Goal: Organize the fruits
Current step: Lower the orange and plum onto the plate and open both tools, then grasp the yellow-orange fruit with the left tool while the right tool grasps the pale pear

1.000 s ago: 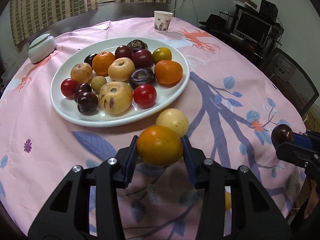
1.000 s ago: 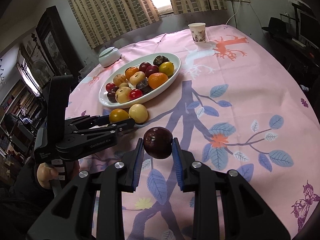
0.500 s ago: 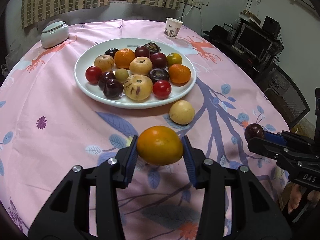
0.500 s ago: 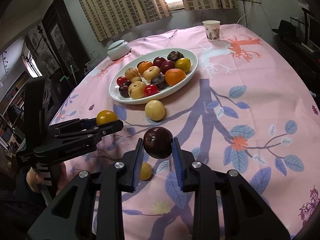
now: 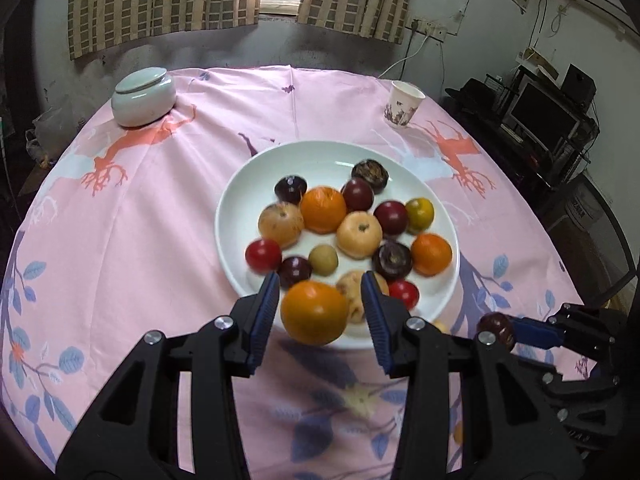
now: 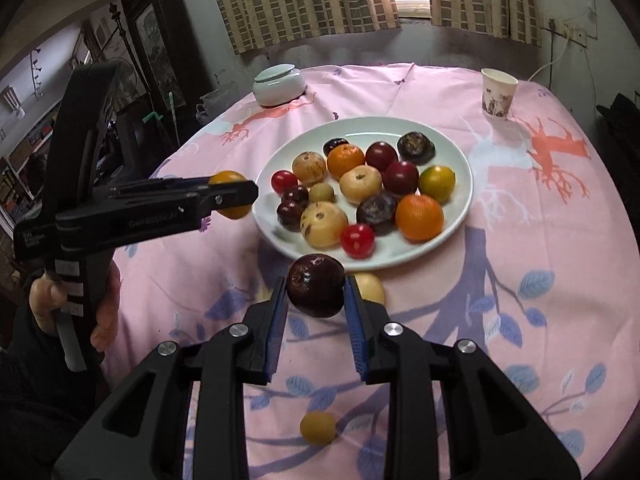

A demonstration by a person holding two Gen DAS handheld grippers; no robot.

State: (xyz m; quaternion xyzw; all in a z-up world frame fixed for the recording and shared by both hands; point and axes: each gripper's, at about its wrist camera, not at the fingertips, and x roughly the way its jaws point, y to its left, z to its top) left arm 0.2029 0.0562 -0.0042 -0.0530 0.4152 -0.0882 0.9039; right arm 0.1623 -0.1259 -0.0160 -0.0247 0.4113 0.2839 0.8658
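My left gripper (image 5: 320, 312) clamps an orange (image 5: 314, 313) over the plate (image 5: 240, 208) rim; my right gripper (image 6: 316, 300) pinches a plum (image 6: 316, 285) just short of it.

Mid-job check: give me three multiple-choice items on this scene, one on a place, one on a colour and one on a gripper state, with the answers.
1. Where does the paper cup stand?
A. on the white plate
B. on the pink tablecloth, beyond the plate
C. on the floor

2. The left hand-held gripper holds a fruit that is:
A. green
B. orange
C. dark purple

3. The right hand-held gripper is:
A. open and empty
B. shut on a cup
C. shut on a dark purple fruit

Answers:
1 B, the cup stands on cloth past the plate's far rim.
2 B, the orange fruit sits between its pads.
3 C, its pads clamp the dark fruit above the table.
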